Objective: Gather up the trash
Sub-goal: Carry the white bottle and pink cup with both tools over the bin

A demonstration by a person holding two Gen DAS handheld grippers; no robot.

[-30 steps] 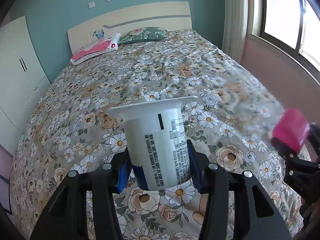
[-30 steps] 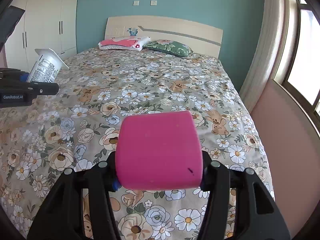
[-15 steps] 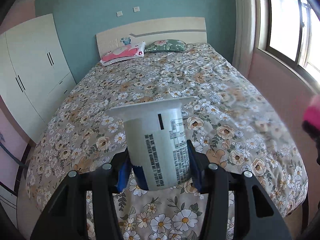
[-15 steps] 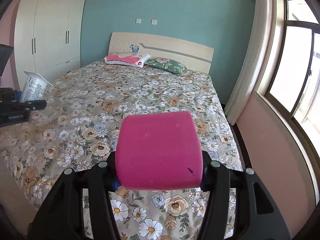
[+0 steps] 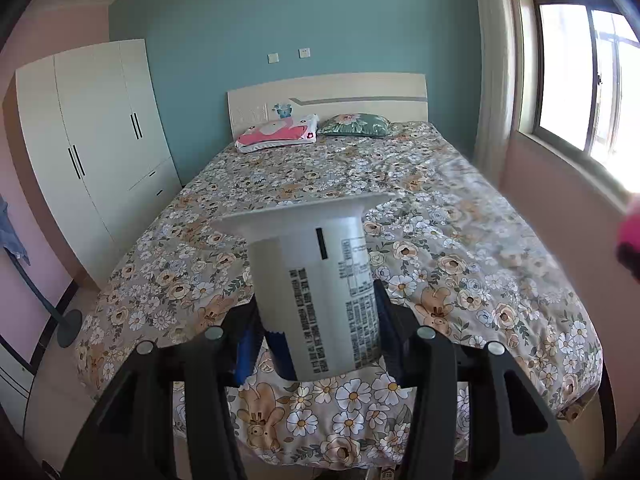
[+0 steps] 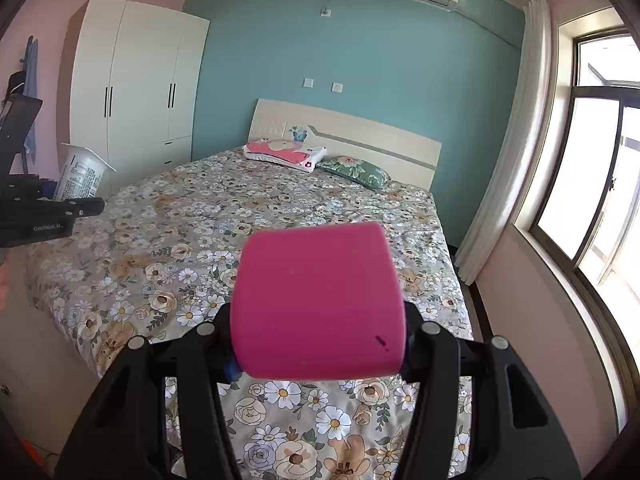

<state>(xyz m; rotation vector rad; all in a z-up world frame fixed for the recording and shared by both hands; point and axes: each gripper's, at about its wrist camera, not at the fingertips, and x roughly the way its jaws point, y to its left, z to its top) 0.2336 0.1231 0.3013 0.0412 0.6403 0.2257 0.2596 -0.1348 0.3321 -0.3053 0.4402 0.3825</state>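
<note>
- A white plastic cup, printed with small black text, is held in the left gripper. Its jaws are closed on the lower body of the cup from both sides; the flared rim points up and slightly away from the camera, so the long axis is near upright.
- A pink block, soft-looking with rounded edges, is clamped in the right gripper, jaws pressed against its left and right faces. A small dark mark is noted near its lower right corner.
- Both items are carried in the air, above and in front of the foot of the bed; neither touches the floral cover.
- In the right wrist view the left gripper and cup appear at the far left edge, well apart from the pink block. In the left wrist view only a blurred pink sliver at the right edge is seen.
- Key relation: each piece of trash sits already between its own jaws, so the coming move is judged to turn on where a bin lies. No bin is visible in either view.
- No further trash can be made out on the cover, only two pillows by the headboard.
- Hidden or unclear: the cup's base and interior, the block's rear face, and the floor below the grippers. A wardrobe and window frame the room.
</note>
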